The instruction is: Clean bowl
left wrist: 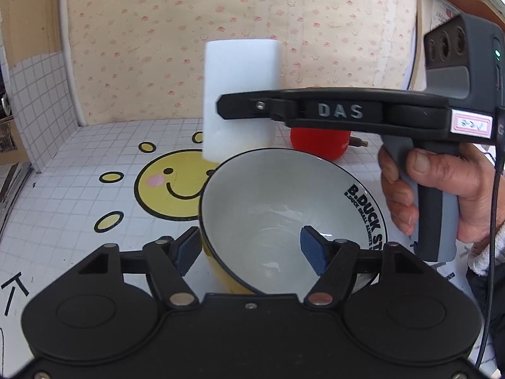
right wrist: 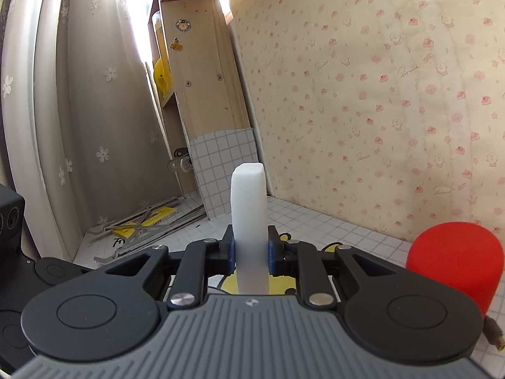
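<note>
The bowl [left wrist: 284,208], white inside and yellow outside with "B.DUCK" lettering, stands on a tiled tabletop. My left gripper [left wrist: 249,252] straddles its near-left rim. One blue pad [left wrist: 189,251] is just outside the wall and the other pad [left wrist: 312,252] hangs inside the bowl, clear of the wall, so the jaws are open. My right gripper [left wrist: 227,107] [right wrist: 251,246] comes in from the right, held by a person's hand [left wrist: 432,189]. It is shut on a white sponge block [left wrist: 243,94] [right wrist: 247,221], which hangs upright over the bowl's far rim.
A red rounded object [left wrist: 318,145] [right wrist: 454,262] sits behind the bowl with a cable plug [right wrist: 494,334] beside it. A yellow smiley print [left wrist: 170,189] lies left of the bowl. The papered wall [right wrist: 378,94] is close behind. A wooden post [right wrist: 205,79] and scattered tools [right wrist: 148,221] lie far left.
</note>
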